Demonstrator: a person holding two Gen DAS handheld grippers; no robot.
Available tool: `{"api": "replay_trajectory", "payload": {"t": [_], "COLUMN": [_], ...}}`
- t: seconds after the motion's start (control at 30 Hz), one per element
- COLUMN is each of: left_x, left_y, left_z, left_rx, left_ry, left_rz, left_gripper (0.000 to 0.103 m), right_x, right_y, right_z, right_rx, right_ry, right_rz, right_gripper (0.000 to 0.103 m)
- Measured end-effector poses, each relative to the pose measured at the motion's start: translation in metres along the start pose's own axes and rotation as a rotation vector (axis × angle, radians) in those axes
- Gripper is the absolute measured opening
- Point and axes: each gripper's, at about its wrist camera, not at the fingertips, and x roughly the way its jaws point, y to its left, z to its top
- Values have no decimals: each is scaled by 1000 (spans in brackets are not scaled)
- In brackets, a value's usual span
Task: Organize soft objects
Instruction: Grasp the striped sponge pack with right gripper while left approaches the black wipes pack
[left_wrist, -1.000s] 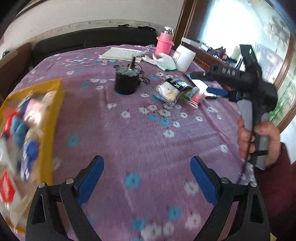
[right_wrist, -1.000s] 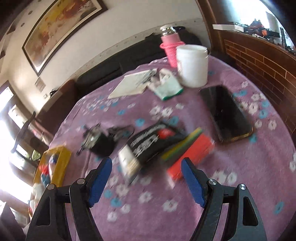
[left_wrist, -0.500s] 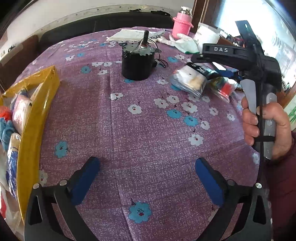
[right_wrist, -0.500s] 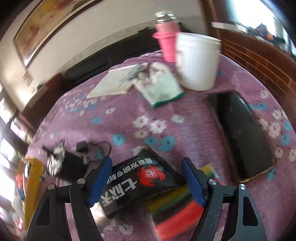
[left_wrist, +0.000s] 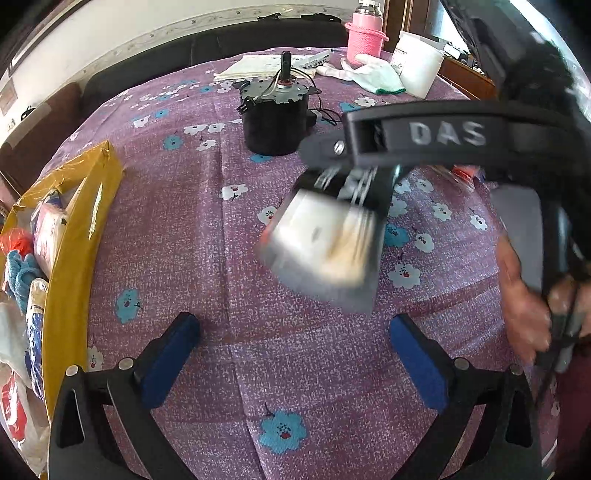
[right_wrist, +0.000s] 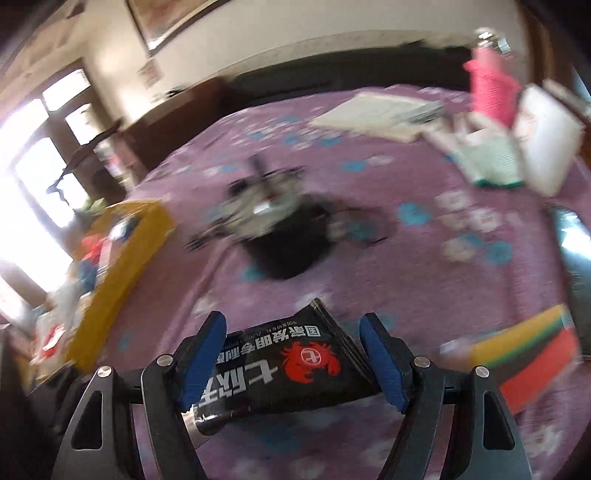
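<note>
Right claw (right_wrist: 293, 356) clamped on black packet (right_wrist: 284, 373), lifted above purple desk (left_wrist: 184, 221), mid-frame in left wrist view. Left claw (left_wrist: 295, 354) spread wide, empty, lower frame. Yellow box (left_wrist: 79, 221) of soft items at left edge.

A round table under a purple flowered cloth (left_wrist: 229, 229) carries a black motor (left_wrist: 275, 122) toward twelve o'clock, a yellow box (left_wrist: 79, 236) at nine, papers (left_wrist: 251, 66), a white glove (left_wrist: 376, 75) and a white tub (left_wrist: 419, 68) around one.
</note>
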Motion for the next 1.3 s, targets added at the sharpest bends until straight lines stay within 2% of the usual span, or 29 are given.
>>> {"api": "replay_trajectory", "payload": {"t": [0.07,0.23,0.37,0.5,0.57,0.7,0.83,0.93,1.27,1.3], "left_x": [1,1,1,1,1,1,1,1,1,1], "left_y": [0,1,1,1,1,1,1,1,1,1], "left_z": [1,1,1,0,0,0,0,0,1,1], "left_rx": [0,1,1,1,2,1,2,2,1,1], "left_ry": [0,0,-1,-1,-1,-2,-2,-2,-4,-4], "left_rz": [0,-1,-2,-1,-1,-2,-2,-2,-3,-2], "left_gripper": [103,103,103,103,103,103,103,103,103,103], "right_x": [-1,-36,-74,-94,-98,-96,-87,-81,-52,-50], "right_y": [6,-8,-48,-90,-108,-135,-139,-128,-94,-93], "right_z": [-2,5,5,-7,-10,-17,-20,-19,-20,-18], "right_rx": [-11,65,208,326,379,469,476,428,303,300], "right_ry": [2,-103,-188,-261,-284,-249,-209,-191,-110,-105], "right_rz": [15,-70,-127,-231,-255,-357,-361,-415,-411,-401], "right_gripper": [79,79,81,82,82,82,83,84,86,91]}}
